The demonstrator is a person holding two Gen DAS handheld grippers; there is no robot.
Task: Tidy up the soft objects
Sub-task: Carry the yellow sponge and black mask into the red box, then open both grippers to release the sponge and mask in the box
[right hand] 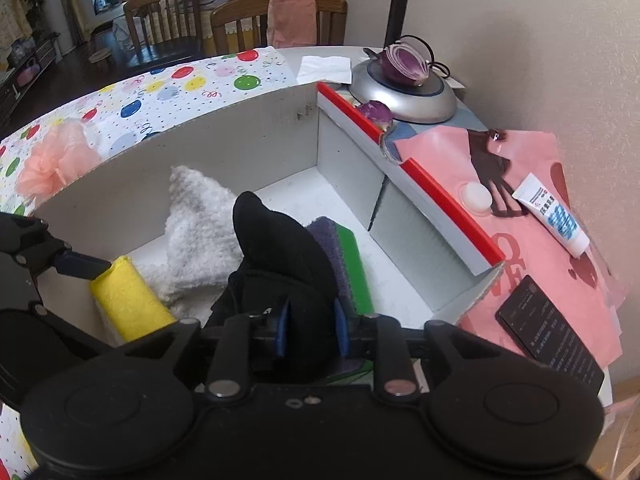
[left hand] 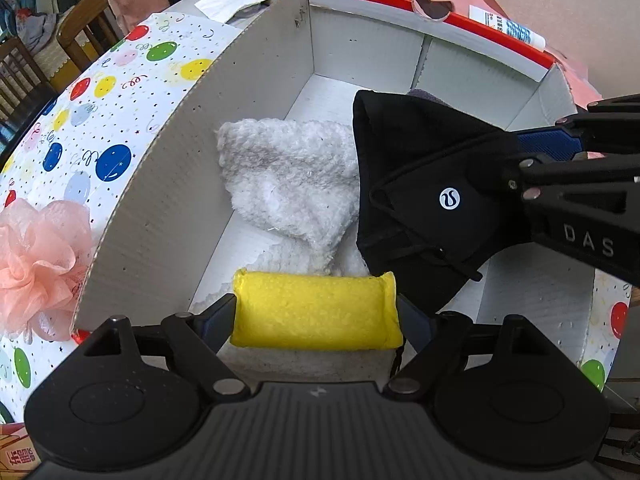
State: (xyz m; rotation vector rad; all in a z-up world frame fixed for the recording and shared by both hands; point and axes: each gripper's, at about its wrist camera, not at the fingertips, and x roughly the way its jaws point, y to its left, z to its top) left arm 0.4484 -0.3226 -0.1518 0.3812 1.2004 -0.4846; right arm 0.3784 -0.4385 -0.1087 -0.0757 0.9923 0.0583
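Note:
An open white cardboard box [left hand: 180, 200] [right hand: 200, 140] stands on the balloon-print tablecloth [left hand: 100, 112]. Inside lie a white fluffy cloth [left hand: 288, 176] [right hand: 200, 232], a green and purple sponge [right hand: 348, 264] and a black cap [left hand: 420, 184] [right hand: 280, 248]. My left gripper [left hand: 316, 312] is low in the box's near end, shut on a yellow sponge [left hand: 316, 308] [right hand: 128, 300] held by its two ends. My right gripper [right hand: 311, 332] reaches in from the right. Its blue pads [right hand: 282, 332] stand slightly apart with the cap's fabric between them, and the cap rests on the box contents.
A pink mesh puff [left hand: 36, 264] [right hand: 56, 160] lies on the tablecloth left of the box. Right of the box, a pink sheet [right hand: 520, 248] carries a white tube [right hand: 552, 220] and a dark phone [right hand: 548, 332]. A cut onion sits on a silver scale [right hand: 404, 92] behind. Wooden chairs [right hand: 168, 20] stand beyond the table.

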